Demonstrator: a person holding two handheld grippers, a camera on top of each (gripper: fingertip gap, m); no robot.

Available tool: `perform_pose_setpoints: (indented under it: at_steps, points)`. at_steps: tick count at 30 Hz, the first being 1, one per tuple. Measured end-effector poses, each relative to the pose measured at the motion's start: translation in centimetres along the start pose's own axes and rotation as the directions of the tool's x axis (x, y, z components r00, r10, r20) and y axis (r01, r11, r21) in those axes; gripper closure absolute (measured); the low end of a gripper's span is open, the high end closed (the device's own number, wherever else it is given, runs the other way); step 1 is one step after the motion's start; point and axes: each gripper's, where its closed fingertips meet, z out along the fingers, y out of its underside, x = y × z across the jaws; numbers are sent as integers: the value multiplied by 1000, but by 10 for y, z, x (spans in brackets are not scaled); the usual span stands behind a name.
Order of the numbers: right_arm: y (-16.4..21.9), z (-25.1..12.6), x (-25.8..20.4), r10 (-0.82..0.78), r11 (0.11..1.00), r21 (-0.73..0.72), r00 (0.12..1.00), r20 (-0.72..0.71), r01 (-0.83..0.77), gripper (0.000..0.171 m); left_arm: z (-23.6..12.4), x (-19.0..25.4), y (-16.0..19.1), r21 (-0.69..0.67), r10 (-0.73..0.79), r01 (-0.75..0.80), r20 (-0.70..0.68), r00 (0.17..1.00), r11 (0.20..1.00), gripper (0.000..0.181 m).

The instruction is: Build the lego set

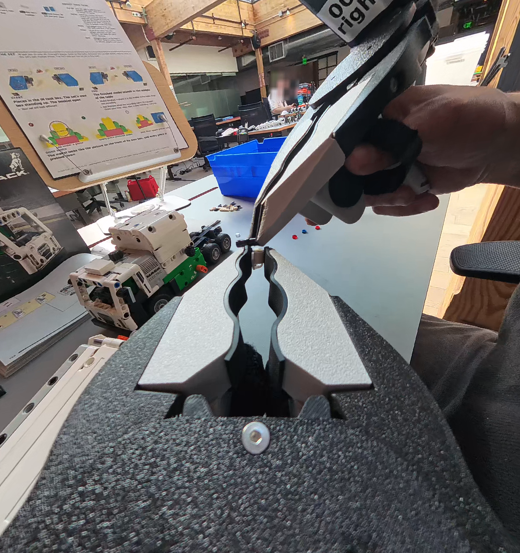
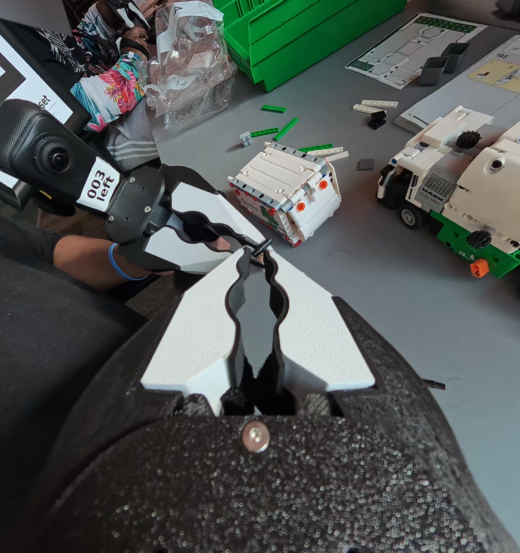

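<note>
The white-and-green brick-built truck model point(image 1: 139, 269) stands on the grey tabletop point(image 1: 357, 284), left of both tools in the left wrist view and at the right edge in the right wrist view point(image 2: 462, 194). A separate white brick-built body section with orange pins point(image 2: 285, 191) lies tilted on the table between the truck and the tools. An open instruction booklet point(image 1: 28, 323) lies left of the truck, its corner just beside the cab. Open grey surface extends right of and beyond the tool tips; the near table edge runs beside a black chair armrest point(image 1: 492, 263).

The left gripper point(image 1: 256, 258) has its fingers nearly closed at the tips, pinching a small white brick piece point(image 1: 257, 259). The right gripper point(image 2: 257, 254), held by a bare hand point(image 1: 450, 143), has its fingers pressed together on a short black pin point(image 2: 261, 247). In the left wrist view the pin point(image 1: 245, 241) projects sideways from that tool's tip, just above the white piece; contact between them cannot be determined.

A blue plastic bin point(image 1: 243, 170) stands at the far side of the table; its contents are hidden. A green plastic bin point(image 2: 297, 36) stands at the far edge in the right wrist view; contents hidden. A crumpled clear plastic bag point(image 2: 189, 65) lies beside it. Loose green strips point(image 2: 285, 128) and white plates point(image 2: 372, 106) lie scattered on the table.
</note>
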Motion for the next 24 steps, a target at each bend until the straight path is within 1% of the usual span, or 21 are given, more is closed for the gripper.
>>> perform_pose_setpoints:
  at_steps: [6, 9, 11, 14, 16, 20, 24]
  points:
    - [4, 0, 4, -25, 1000, -19, 999, -32, 25, 167, 1, 2, 1, -11, 25, -25, 5, 1000, 1000, 175]
    - [9, -6, 2, -104, 990, -96, 995, -9, 103, 167, 2, 3, 3, -23, 38, -38, 5, 999, 999, 175]
    - [14, -13, 3, -175, 964, -200, 985, 12, 174, 167, 3, 2, 5, -37, 66, -65, 25, 998, 997, 175]
    - [18, -24, 10, -341, 872, -363, 940, 31, 328, 167, 5, 2, 10, -70, 128, -125, 43, 991, 990, 175]
    - [20, -28, 11, -406, 798, -452, 910, 85, 398, 167, 7, 6, 14, -97, 191, -186, 47, 980, 978, 175]
    - [32, -30, 9, -406, 674, -577, 884, 233, 462, 168, 12, 16, 24, -160, 339, -327, 50, 940, 931, 175]
    - [48, -27, 12, -363, 593, -657, 883, 298, 465, 168, 16, 25, 31, -201, 460, -443, 45, 887, 874, 175]
